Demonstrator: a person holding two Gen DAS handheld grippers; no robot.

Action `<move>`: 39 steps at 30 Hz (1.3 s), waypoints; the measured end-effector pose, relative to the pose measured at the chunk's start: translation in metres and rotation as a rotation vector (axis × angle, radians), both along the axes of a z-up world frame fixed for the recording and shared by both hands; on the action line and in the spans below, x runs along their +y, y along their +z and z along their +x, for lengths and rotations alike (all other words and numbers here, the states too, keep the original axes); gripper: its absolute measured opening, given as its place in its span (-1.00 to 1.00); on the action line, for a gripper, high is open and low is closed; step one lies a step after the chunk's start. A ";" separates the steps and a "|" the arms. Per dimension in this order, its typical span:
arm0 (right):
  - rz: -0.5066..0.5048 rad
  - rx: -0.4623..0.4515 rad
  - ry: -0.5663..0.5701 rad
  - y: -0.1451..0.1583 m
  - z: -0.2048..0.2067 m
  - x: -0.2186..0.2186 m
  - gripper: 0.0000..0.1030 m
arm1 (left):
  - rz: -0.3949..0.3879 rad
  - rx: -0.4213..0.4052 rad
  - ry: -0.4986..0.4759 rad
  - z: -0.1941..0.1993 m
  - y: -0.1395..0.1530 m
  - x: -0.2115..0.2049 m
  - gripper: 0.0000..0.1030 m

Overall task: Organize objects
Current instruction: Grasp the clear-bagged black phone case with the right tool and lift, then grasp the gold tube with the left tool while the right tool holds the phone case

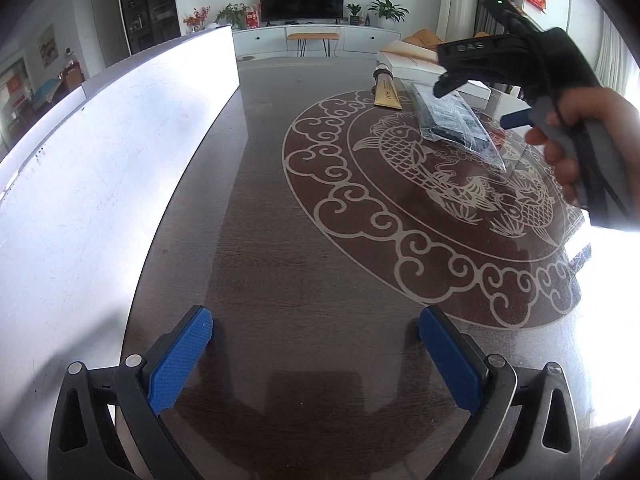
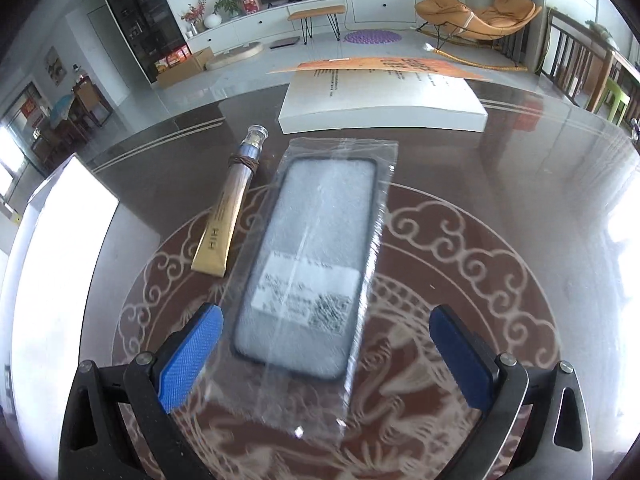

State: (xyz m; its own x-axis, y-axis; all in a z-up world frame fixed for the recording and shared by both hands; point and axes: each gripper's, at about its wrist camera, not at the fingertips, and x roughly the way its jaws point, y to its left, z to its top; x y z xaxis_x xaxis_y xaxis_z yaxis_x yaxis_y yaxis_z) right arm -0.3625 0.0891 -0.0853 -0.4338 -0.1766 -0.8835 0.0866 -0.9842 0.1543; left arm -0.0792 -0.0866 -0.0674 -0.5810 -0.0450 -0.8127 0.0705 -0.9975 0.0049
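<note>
Your left wrist view sits low over the table (image 1: 304, 208), facing along it toward the TV wall, well back from the objects. Your right wrist view looks steeply down, close above the bagged phone case (image 2: 316, 256). Both share the case (image 1: 452, 120), gold tube (image 1: 386, 94) (image 2: 226, 216) and carp medallion.

A home living room: television (image 1: 301, 0), rocking chair (image 2: 476, 12) (orange cushion), houseplants (image 1: 387, 9).
</note>
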 end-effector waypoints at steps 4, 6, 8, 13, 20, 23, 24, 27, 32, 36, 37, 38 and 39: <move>0.112 -0.032 -0.021 -0.016 -0.012 -0.022 1.00 | 0.000 0.000 0.000 0.000 0.000 0.000 1.00; 0.159 -0.014 -0.011 -0.019 -0.011 -0.026 1.00 | 0.000 0.000 0.001 0.000 0.000 0.000 1.00; 0.159 0.014 0.013 -0.018 -0.005 -0.023 0.92 | 0.000 0.000 0.001 0.000 0.000 0.001 1.00; 0.148 0.079 0.050 -0.012 0.026 -0.003 0.48 | 0.000 0.000 0.001 -0.001 0.001 0.000 1.00; 0.150 0.141 0.061 -0.013 0.129 0.058 0.49 | -0.002 0.000 0.006 -0.002 0.000 0.000 1.00; 0.154 0.168 0.015 -0.016 0.163 0.082 0.50 | -0.027 -0.003 -0.002 -0.008 0.000 0.006 1.00; 0.157 0.176 0.005 -0.016 0.172 0.086 0.51 | -0.022 -0.008 -0.013 -0.013 0.000 0.008 1.00; 0.148 0.173 -0.014 -0.017 0.186 0.098 0.77 | -0.001 -0.021 -0.035 -0.036 -0.001 0.015 1.00; 0.151 0.170 -0.008 -0.019 0.188 0.101 0.96 | 0.001 -0.022 -0.056 -0.095 -0.002 0.033 1.00; 0.151 0.167 -0.016 -0.020 0.189 0.102 0.99 | 0.002 -0.025 -0.084 -0.152 -0.002 0.048 1.00; 0.152 0.168 -0.016 -0.020 0.190 0.102 0.99 | 0.002 -0.026 -0.091 -0.166 -0.002 0.051 1.00; 0.152 0.168 -0.016 -0.020 0.190 0.103 0.99 | 0.003 -0.026 -0.096 -0.179 -0.002 0.053 1.00; 0.150 0.167 -0.016 -0.020 0.190 0.102 0.99 | 0.003 -0.028 -0.098 -0.193 -0.002 0.056 1.00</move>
State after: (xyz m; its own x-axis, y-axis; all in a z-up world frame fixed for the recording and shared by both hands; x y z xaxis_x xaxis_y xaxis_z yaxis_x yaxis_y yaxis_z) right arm -0.1727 0.1913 -0.1054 -0.5782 -0.0400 -0.8149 0.0824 -0.9966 -0.0095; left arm -0.2726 -0.0309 -0.0691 -0.5594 0.0136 -0.8288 -0.0276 -0.9996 0.0021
